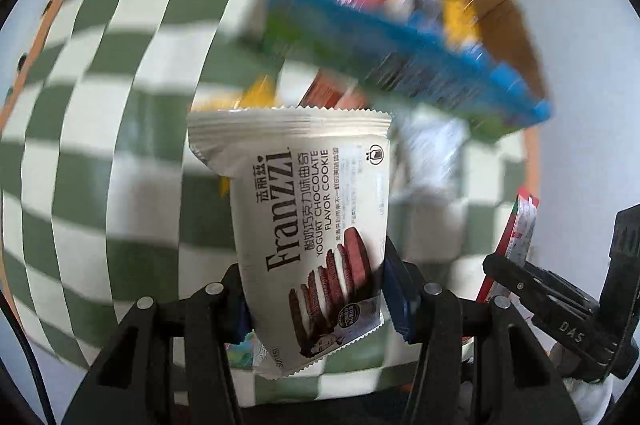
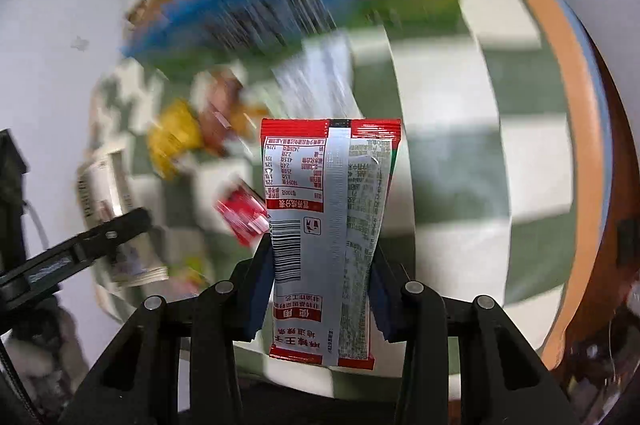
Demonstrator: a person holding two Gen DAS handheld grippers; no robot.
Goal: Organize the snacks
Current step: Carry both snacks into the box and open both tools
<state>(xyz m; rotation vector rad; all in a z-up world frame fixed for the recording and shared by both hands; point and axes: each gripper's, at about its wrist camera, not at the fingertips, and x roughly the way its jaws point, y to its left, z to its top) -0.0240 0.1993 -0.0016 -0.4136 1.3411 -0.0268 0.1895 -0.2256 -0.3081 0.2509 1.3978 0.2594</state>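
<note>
Left gripper (image 1: 316,299) clamped on a white Franzzi cookie packet (image 1: 308,225), blue pads pressing both lower edges; packet stands upright between the fingers, lifted clear of the table (image 1: 100,129).

Right gripper (image 2: 320,289) closed on a red-and-silver snack sachet (image 2: 332,209), back side with barcode facing the camera, also raised off the surface. No sign of slack between pads and sachet.

Below both: green-and-white checked cloth (image 2: 460,145) on the table. Blurred blue-and-green box (image 1: 400,61) lies ahead, a cardboard box (image 1: 516,25) with mixed snacks behind it. Loose packets scattered on the cloth, yellow (image 2: 176,137) and red (image 2: 242,215) among them; detail lost to blur.

Right gripper's black frame (image 1: 560,313) shows at the left camera's edge, beside the left one
</note>
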